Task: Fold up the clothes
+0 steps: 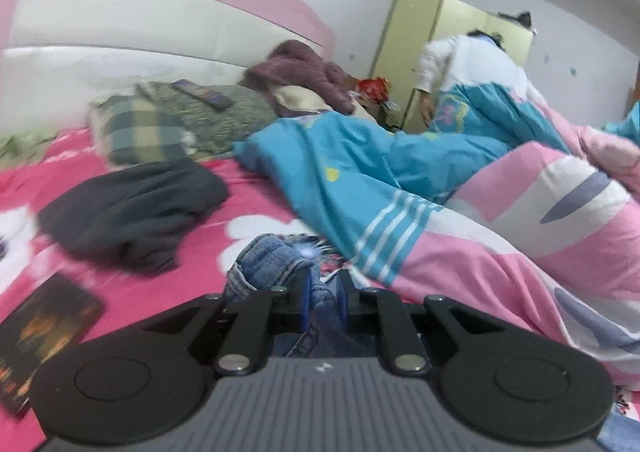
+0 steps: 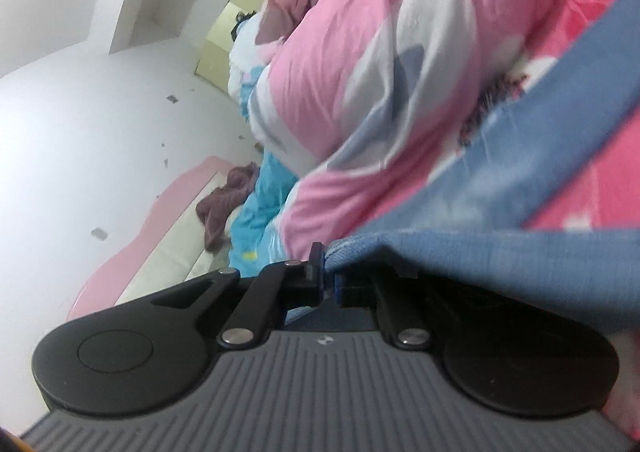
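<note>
Your jeans covered the right gripper's right finger, and the dark book ran off the left edge, blurred.

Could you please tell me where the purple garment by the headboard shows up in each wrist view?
Left wrist: the purple garment lies upper centre, heaped in front of the headboard.
Right wrist: the picture is rolled; it sits left of centre, low, beside the headboard.
Shared landmark: the yellow wardrobe, seen again at.
</note>
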{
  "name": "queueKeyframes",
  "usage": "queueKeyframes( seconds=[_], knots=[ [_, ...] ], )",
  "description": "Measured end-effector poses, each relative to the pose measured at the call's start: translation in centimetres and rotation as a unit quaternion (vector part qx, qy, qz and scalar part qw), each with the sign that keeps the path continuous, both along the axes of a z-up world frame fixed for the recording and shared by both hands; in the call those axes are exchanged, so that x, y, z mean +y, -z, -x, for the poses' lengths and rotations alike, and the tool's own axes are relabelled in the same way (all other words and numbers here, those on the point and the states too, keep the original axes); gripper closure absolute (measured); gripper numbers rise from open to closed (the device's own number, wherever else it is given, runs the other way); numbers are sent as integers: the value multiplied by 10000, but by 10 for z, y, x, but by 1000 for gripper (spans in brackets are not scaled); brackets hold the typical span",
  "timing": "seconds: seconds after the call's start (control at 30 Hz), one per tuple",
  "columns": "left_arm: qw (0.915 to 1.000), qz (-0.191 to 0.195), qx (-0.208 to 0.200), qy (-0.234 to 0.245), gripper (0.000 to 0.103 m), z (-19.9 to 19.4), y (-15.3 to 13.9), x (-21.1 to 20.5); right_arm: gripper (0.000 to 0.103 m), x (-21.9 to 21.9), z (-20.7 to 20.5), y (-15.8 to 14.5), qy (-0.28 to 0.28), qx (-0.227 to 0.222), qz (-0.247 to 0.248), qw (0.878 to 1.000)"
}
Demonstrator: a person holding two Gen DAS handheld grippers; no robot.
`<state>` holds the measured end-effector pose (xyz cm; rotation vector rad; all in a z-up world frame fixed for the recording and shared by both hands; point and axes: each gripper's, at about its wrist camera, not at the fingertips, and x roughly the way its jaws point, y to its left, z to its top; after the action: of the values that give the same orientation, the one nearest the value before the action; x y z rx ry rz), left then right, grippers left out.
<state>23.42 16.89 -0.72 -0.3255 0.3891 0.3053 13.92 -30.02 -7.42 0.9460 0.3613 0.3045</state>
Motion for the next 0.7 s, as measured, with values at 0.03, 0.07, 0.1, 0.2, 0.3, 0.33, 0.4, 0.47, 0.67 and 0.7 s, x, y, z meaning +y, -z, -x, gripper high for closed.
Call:
queueKeyframes(
  seconds=[0.03,0.07,0.1,0.2,0.3,0.33,0.4,0.47,0.67,0.7],
  knots=[
    [10000,-41,53,27,89,-15,1,-4,100,-5,-12,1,18,20,-42,10000],
    [9999,-106,109,60,89,-30,3,-8,100,-10,-24,1,32,45,-74,10000],
    [9996,-211,170,104,89,-44,6,-12,100,-13,-38,3,34,96,-73,9999],
    [9976,-498,403,257,89,-86,19,-26,100,-21,-77,15,93,294,-106,9995],
    [9950,-577,720,375,89,-123,41,-33,100,-33,-105,34,110,601,-276,9978],
    [9941,-600,811,405,89,-132,49,-34,100,-36,-111,42,111,687,-316,9971],
    [9919,-683,961,463,89,-149,67,-37,100,-39,-127,56,90,855,-330,9958],
    [9908,-639,1079,517,88,-161,82,-36,100,-41,-140,69,59,989,-332,9945],
    [9910,-254,1122,684,78,-174,93,-25,100,-49,-168,94,-199,1369,-442,9894],
    [9911,-64,1099,754,69,-174,91,-20,100,-51,-173,96,-278,1478,-532,9872]
  ],
)
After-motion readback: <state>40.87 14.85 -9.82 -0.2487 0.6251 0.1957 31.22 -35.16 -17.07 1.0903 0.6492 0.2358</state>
